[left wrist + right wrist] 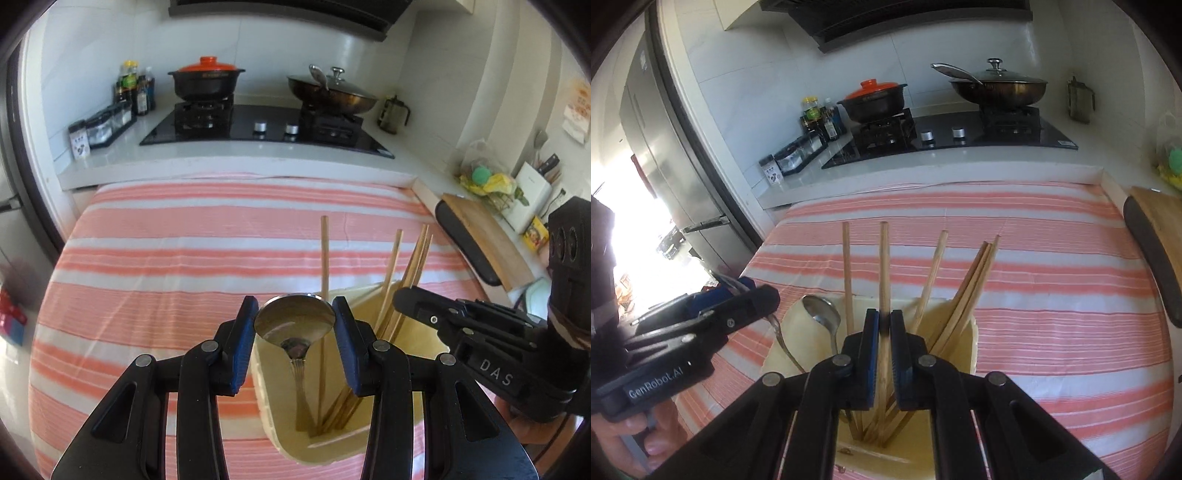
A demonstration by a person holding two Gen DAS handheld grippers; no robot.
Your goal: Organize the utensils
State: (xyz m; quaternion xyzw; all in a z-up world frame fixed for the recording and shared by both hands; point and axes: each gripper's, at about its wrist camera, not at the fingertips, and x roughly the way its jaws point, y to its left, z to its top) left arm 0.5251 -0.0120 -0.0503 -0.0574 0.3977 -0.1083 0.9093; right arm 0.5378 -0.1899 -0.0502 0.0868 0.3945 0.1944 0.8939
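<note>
A cream utensil holder (332, 454) (973, 332) stands on the pink-and-white striped cloth (166, 258). My left gripper (295, 310) is shut on the bowl of a metal spoon (294, 321), with the handle pointing down into the holder. A second spoon (820, 314) stands bowl up in the holder's left part. Several wooden chopsticks (971, 280) lean in it. My right gripper (884, 319) is shut on one upright chopstick (884, 266) whose lower end is inside the holder. The two grippers are side by side over the holder: the right gripper (402, 299) shows in the left wrist view and the left gripper (738, 286) in the right wrist view.
Behind the cloth is a counter with a black hob (266, 125), a black pot with an orange lid (207, 81), a lidded wok (332, 92) and bottles (133, 88). A wooden cutting board (487, 243) lies at the right. A fridge (665, 155) stands at the left.
</note>
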